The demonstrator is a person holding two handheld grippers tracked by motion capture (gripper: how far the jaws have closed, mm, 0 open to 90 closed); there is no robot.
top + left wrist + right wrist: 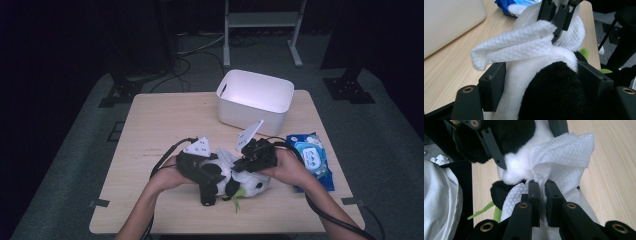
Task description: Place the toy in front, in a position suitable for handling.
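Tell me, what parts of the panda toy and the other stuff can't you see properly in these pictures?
- Panda toy: high view, its face is hidden by both grippers and hands.
- White wipe: right gripper view, its lower part is hidden behind the right gripper.
- Blue wipes pack: high view, print too small to read.
- White bin: left gripper view, cut off by the edge.

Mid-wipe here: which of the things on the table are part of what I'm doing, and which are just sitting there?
In use:
- panda plush, between the left gripper jaws
- white wipe, pinched by the right gripper and lying against the plush

Lying about:
- white bin, at the table's far side
- blue wipes pack, beside the right hand
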